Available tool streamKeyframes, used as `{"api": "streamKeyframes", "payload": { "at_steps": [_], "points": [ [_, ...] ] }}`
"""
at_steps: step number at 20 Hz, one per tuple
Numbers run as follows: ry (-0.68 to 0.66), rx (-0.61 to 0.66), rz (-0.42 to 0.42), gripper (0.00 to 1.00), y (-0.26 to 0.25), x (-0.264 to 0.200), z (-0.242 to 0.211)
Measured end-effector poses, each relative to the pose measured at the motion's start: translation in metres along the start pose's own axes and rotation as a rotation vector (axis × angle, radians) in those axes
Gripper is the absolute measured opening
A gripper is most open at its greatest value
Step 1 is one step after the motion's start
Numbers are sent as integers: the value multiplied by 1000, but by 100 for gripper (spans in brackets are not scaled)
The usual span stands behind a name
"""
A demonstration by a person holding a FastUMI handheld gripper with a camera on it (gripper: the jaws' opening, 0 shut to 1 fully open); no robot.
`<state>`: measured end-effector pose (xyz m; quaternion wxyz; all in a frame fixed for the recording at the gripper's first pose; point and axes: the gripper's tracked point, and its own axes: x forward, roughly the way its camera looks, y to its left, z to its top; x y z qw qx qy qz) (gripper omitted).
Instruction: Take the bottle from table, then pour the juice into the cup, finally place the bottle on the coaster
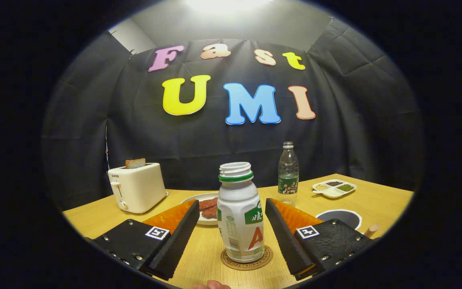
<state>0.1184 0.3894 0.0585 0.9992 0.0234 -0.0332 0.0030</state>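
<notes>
A white juice bottle (240, 216) with a green neck ring and no cap stands upright on a round cork coaster (247, 259) on the wooden table. My gripper (231, 208) is open, with one finger on each side of the bottle and a gap between each pad and the bottle. A white cup (340, 217) with a dark inside sits behind the right finger, partly hidden by it.
A white toaster (136, 186) with a slice of toast stands at the back left. A plate with dark red slices (206, 206) lies behind the left finger. A clear water bottle (288, 173) and a divided snack tray (334, 188) stand at the back right. A fingertip (211, 285) shows below the coaster.
</notes>
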Motion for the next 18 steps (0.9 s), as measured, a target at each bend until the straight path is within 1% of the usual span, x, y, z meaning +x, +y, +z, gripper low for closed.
{"api": "streamKeyframes", "payload": {
  "at_steps": [4,5,7,9,12,13,15,16,18],
  "points": [
    [-37,-30,-62,99,-16,-31,46],
    [-42,-41,-63,99,-16,-40,61],
    [-52,-55,-35,99,-11,-51,85],
    [-68,-70,11,99,-4,-60,109],
    [-57,-112,32,99,-17,-66,115],
    [-58,-129,23,99,-30,-67,112],
    [-79,-173,35,96,-60,-68,103],
    [-89,-194,33,96,-81,-69,97],
    [-119,-221,-15,96,-144,-69,86]
  ]
}}
